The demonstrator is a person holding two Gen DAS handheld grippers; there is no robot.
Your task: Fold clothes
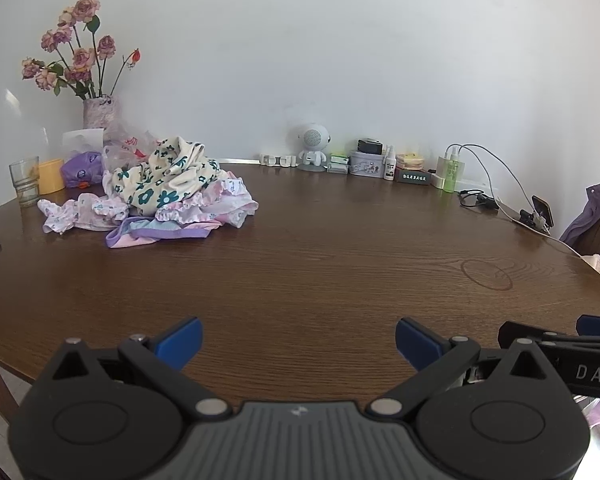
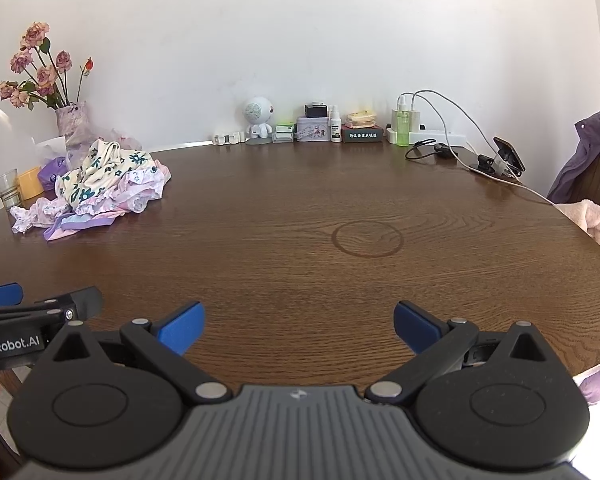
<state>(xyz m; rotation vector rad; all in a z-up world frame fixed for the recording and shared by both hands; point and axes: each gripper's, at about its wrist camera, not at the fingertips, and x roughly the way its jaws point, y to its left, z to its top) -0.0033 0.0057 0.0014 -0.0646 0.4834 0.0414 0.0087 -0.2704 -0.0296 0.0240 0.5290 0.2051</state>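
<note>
Clothes (image 1: 156,188) lying heaped on table (image 1: 320,256), just beside vase (image 1: 100,114); left gripper (image 1: 299,340) and right gripper (image 2: 299,326) hovering wide, empty.

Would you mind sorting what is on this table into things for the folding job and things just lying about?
For the job: heap of pastel floral clothes; left gripper and right gripper, jaws open and empty.

Lying about: vase of dried pink roses; clear drinking glass; white round-headed robot figure; green spray bottle; brown wooden table.
</note>
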